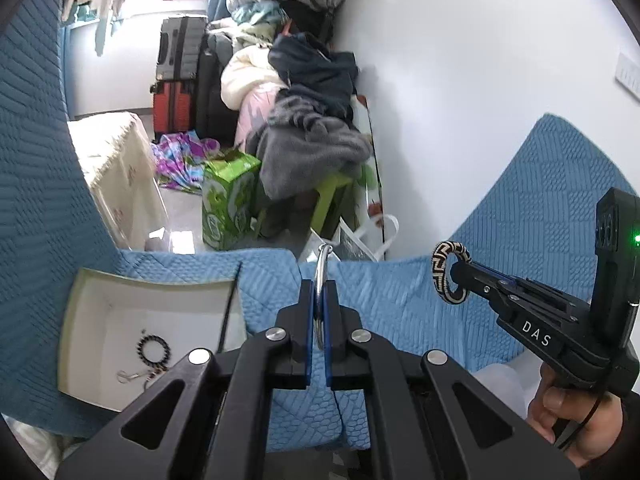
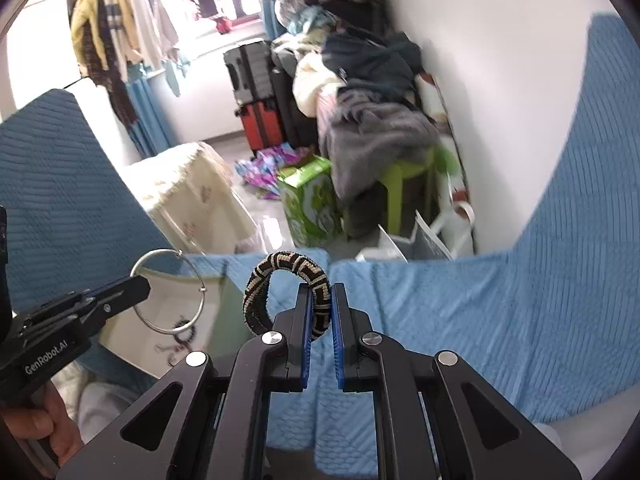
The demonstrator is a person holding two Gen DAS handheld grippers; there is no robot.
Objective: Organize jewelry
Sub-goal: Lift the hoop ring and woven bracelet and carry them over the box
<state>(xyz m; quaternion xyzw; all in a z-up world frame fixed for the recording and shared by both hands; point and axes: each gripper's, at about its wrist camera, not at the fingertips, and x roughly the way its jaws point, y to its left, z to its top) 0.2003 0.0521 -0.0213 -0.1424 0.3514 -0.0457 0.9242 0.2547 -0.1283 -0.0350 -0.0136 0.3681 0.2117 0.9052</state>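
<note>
My left gripper [image 1: 319,286] is shut on a thin silver bangle [image 1: 320,268], held edge-on above the blue quilted sofa; the bangle also shows in the right wrist view [image 2: 170,292]. My right gripper [image 2: 320,292] is shut on a black-and-cream woven bangle [image 2: 280,276], also seen at the right of the left wrist view [image 1: 450,272]. An open white box [image 1: 100,308] lies on the sofa at lower left, with a dark beaded bracelet [image 1: 154,350] and a small chain piece [image 1: 130,376] inside. Both grippers hover right of the box.
Blue quilted sofa cover [image 1: 400,300] runs under both grippers, with its backrest [image 2: 580,240] at right. Beyond the sofa edge are a green carton [image 1: 228,204], a green stool piled with clothes [image 1: 312,152], suitcases [image 1: 178,80] and a cream-covered table [image 1: 116,168].
</note>
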